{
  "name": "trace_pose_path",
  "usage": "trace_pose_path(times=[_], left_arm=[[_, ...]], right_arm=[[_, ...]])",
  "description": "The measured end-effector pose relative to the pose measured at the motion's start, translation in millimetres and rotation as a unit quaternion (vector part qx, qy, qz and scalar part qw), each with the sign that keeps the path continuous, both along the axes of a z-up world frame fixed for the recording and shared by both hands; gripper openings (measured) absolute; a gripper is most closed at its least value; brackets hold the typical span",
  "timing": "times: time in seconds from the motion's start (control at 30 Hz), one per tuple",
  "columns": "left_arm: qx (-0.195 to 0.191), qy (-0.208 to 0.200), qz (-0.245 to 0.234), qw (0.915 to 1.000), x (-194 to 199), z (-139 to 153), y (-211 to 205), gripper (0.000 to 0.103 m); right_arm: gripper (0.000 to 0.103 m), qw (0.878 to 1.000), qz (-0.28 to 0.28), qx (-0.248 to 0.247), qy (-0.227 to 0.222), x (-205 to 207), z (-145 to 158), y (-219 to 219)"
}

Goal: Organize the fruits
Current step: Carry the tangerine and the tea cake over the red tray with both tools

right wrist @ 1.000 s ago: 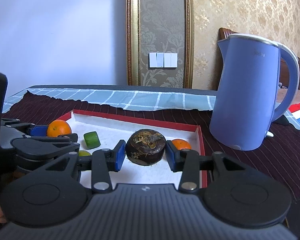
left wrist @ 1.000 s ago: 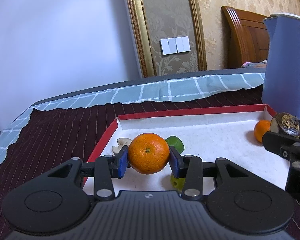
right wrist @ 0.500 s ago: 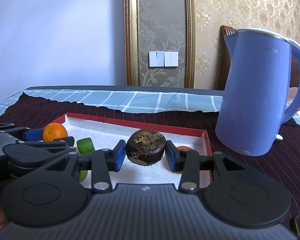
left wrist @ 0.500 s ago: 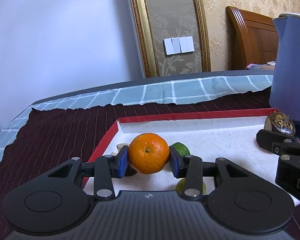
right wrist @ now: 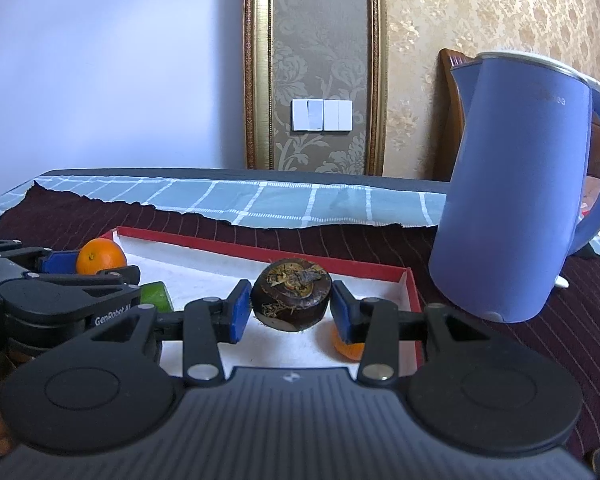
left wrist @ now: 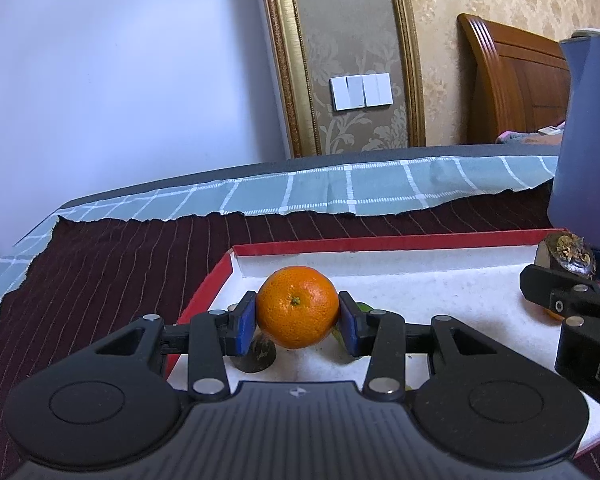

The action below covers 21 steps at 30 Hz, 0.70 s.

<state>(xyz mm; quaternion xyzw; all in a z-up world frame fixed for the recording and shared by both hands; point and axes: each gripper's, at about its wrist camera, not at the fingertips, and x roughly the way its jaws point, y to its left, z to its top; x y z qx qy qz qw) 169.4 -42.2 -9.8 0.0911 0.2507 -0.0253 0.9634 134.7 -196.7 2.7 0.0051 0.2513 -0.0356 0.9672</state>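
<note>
My left gripper (left wrist: 298, 317) is shut on an orange mandarin (left wrist: 297, 306) and holds it above the near left part of a red-rimmed white tray (left wrist: 380, 242). My right gripper (right wrist: 291, 310) is shut on a dark brown round fruit (right wrist: 291, 298) over the tray's right side (right wrist: 414, 280); that fruit also shows in the left wrist view (left wrist: 568, 254). A second mandarin (right wrist: 346, 346) lies in the tray under the right finger. A green fruit (right wrist: 154, 296) and a dark fruit (left wrist: 256, 356) lie in the tray below the left gripper.
A tall blue electric kettle (right wrist: 516, 184) stands just right of the tray on the dark striped cloth (left wrist: 100, 264). A teal checked cloth (left wrist: 340, 192) covers the table's far edge. A wooden headboard (left wrist: 512, 88) and wall switches (left wrist: 361, 91) lie beyond.
Both grippers have risen with their fruit still held and drawn back towards the tray's near side. The tray sits lower in both views and the tray fruits are more hidden.
</note>
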Motion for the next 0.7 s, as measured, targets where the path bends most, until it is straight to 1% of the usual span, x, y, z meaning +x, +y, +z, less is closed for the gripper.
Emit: trace_pose_path(times=[0.7], left_arm=[[-0.009,-0.008,0.003,0.9999,12,1,-2,0.042]], right_arm=[[0.04,1.0,-0.015,0.0,0.015,21,-7,-5]])
